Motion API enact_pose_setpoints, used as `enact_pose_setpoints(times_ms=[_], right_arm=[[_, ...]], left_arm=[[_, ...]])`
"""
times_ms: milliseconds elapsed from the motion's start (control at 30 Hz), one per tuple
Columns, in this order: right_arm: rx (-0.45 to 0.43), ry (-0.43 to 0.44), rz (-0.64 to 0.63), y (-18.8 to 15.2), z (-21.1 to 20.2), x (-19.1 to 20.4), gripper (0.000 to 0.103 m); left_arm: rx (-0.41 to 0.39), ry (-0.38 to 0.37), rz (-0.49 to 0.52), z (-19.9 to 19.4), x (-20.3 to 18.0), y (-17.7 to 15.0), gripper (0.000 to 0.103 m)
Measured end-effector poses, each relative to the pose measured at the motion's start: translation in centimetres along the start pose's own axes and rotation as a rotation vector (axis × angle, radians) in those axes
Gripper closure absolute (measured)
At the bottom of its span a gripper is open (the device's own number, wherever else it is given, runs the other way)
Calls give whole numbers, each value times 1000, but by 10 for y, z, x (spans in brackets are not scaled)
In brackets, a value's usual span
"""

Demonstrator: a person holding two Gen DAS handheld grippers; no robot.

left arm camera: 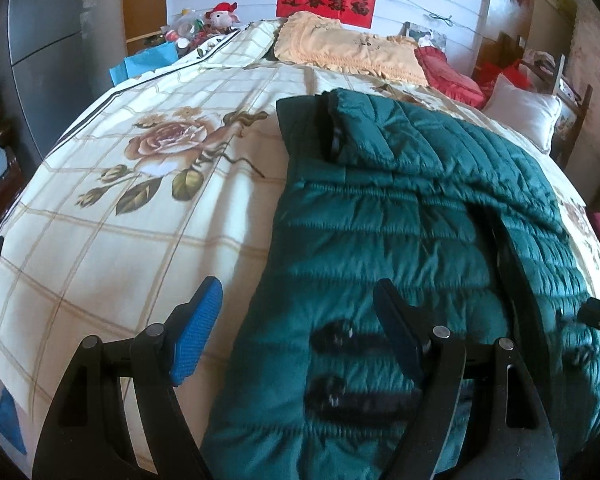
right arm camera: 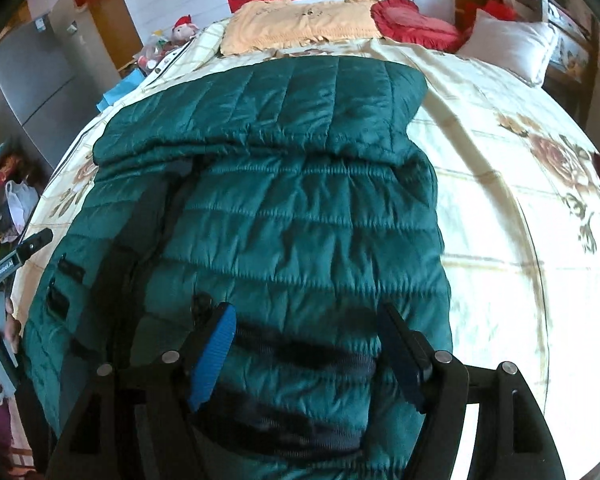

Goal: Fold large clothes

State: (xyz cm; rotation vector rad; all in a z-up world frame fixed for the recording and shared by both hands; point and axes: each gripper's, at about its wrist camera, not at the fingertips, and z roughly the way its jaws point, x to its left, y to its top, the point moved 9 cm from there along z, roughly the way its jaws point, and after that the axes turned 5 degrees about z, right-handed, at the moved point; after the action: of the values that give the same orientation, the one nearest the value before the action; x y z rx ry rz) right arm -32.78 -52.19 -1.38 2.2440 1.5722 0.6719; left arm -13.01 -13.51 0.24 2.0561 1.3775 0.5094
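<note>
A dark green quilted jacket (left arm camera: 412, 216) lies flat on the floral bedspread (left arm camera: 140, 208). A sleeve is folded across its upper part (left arm camera: 364, 128). My left gripper (left arm camera: 296, 320) is open and empty, hovering over the jacket's left edge near its hem. In the right wrist view the jacket (right arm camera: 292, 208) fills the middle, with its black hem band (right arm camera: 300, 352) near me. My right gripper (right arm camera: 304, 344) is open, its blue pads (right arm camera: 216, 352) on either side of the hem band, holding nothing. The left gripper's tip (right arm camera: 28, 248) shows at the left edge.
A yellow pillow (left arm camera: 352, 52), a red cushion (left arm camera: 448, 72) and a white pillow (left arm camera: 524, 112) lie at the head of the bed. Clutter and a plush toy (left arm camera: 220, 16) sit at the far left corner. A grey cabinet (left arm camera: 40, 40) stands at the left.
</note>
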Motion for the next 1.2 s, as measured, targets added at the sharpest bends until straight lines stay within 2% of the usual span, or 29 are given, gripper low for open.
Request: enact_pose_setpoints(times_ms=[667, 1000, 1200], right_arm=[[23, -15, -8, -48, -29, -5, 27], [25, -27, 2, -58, -39, -12, 25], [21, -35, -1, -62, -47, -15, 25]], left_arm=[[89, -7, -33, -16, 21, -66, 25], [104, -24, -42, -20, 19, -77, 25], [116, -60, -50, -25, 15, -82, 25]])
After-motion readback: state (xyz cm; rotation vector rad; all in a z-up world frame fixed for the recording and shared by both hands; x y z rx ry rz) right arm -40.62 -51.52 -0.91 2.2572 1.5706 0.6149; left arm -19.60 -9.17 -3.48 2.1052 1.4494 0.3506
